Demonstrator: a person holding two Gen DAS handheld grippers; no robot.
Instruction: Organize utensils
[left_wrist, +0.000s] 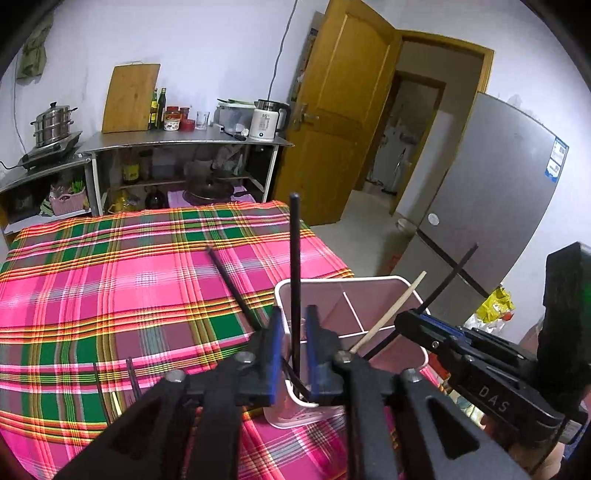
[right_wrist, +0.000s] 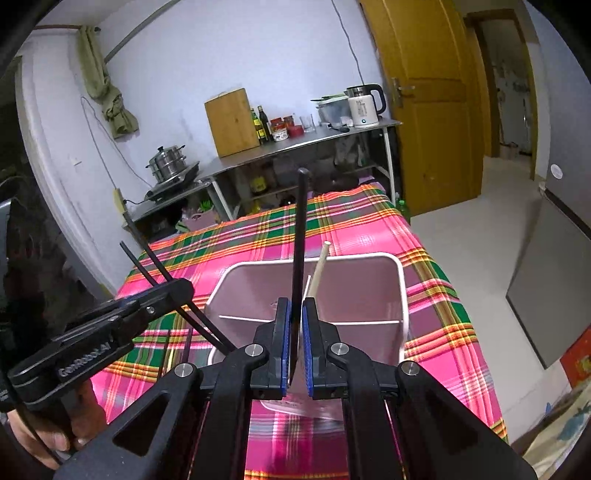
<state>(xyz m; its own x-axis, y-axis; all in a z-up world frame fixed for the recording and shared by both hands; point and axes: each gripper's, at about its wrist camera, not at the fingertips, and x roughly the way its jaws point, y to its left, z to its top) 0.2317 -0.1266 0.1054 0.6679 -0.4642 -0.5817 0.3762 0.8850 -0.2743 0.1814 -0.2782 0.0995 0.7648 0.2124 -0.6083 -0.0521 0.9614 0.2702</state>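
Observation:
A pink divided utensil holder (left_wrist: 332, 279) (right_wrist: 362, 291) stands on the plaid tablecloth (left_wrist: 110, 277) near its right edge. A pale wooden chopstick (left_wrist: 388, 310) (right_wrist: 319, 267) leans inside it. My left gripper (left_wrist: 295, 354) (right_wrist: 184, 288) is over the holder's near left corner and stands open. A black chopstick (left_wrist: 294, 266) stands upright between its blue pads with a gap on both sides. My right gripper (right_wrist: 295, 343) (left_wrist: 406, 321) is over the holder's near rim, slightly open. Another black chopstick (right_wrist: 300, 240) stands between its pads, clear of the right pad.
One black chopstick (left_wrist: 232, 284) lies loose on the cloth, and others (left_wrist: 133, 380) lie near the front left. Behind the table is a steel counter (left_wrist: 177, 138) with a kettle, jars and a cutting board. A fridge (left_wrist: 498, 206) stands to the right. A hand (right_wrist: 48, 443) holds the left gripper.

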